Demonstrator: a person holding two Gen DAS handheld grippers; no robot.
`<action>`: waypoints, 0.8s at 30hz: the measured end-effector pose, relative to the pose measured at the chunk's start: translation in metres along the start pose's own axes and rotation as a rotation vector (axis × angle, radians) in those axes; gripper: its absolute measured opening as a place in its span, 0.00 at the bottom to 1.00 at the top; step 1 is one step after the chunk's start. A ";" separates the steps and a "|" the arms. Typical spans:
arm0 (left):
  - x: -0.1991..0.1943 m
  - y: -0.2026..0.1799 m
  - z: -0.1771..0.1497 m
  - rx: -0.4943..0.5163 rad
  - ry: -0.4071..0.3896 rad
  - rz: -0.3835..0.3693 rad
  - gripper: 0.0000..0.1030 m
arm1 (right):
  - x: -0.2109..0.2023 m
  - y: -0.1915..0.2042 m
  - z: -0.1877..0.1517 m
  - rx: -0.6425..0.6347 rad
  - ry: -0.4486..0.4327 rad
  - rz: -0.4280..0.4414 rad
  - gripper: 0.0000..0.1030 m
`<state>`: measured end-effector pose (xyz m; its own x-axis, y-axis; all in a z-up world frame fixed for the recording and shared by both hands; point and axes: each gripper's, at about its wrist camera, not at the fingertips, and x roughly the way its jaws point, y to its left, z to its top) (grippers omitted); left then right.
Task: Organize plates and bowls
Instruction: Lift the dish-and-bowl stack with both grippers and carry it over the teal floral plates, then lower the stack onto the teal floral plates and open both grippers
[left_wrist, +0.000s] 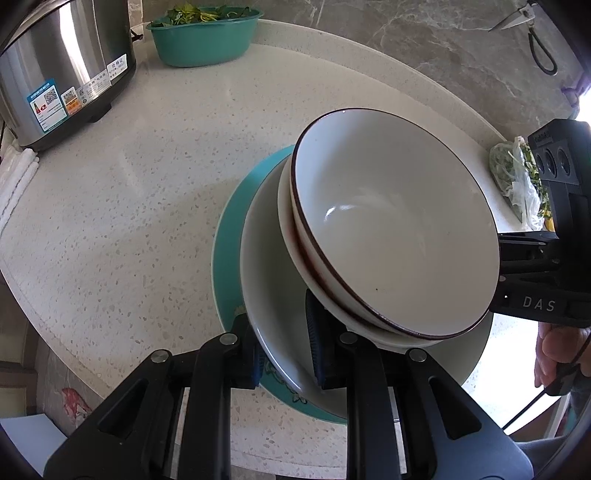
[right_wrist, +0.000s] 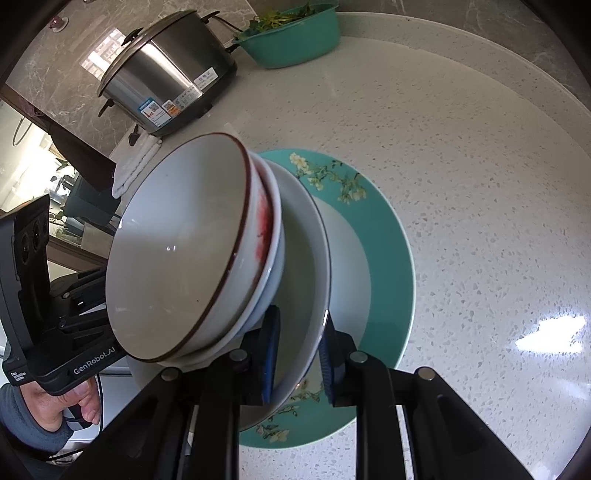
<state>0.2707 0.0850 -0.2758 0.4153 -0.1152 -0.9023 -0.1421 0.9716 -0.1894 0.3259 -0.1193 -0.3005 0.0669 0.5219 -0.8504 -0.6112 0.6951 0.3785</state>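
White glazed bowls, stacked: a brown-rimmed bowl (left_wrist: 399, 221) nests in a red-stained bowl (right_wrist: 266, 236), both inside a large white bowl (left_wrist: 273, 280). The left gripper (left_wrist: 286, 350) and right gripper (right_wrist: 297, 354) each clamp opposite rims of the large bowl. Beneath lies a teal floral plate (right_wrist: 388, 236) on the speckled counter (left_wrist: 129, 184). Beyond the grippers: steel cooker (right_wrist: 166, 77), teal basin of greens (left_wrist: 203, 37).

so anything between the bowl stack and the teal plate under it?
Nothing visible. Both the left gripper and the right gripper are shut on the rim of the big white bowl, which carries two nested brown-rimmed bowls. It sits directly over the teal plate; whether they touch can't be told.
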 end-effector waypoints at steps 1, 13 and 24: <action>-0.002 -0.002 -0.003 0.001 -0.002 0.001 0.17 | 0.000 0.001 0.000 -0.003 -0.001 -0.002 0.23; -0.011 -0.001 -0.013 -0.015 -0.029 -0.009 0.23 | -0.001 0.006 -0.008 0.011 -0.038 -0.045 0.30; -0.041 -0.003 -0.033 -0.014 -0.078 -0.032 0.60 | -0.015 0.008 -0.022 0.041 -0.085 -0.103 0.44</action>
<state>0.2241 0.0800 -0.2508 0.4882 -0.1290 -0.8631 -0.1399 0.9647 -0.2233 0.3029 -0.1328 -0.2928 0.1957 0.4856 -0.8520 -0.5650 0.7659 0.3067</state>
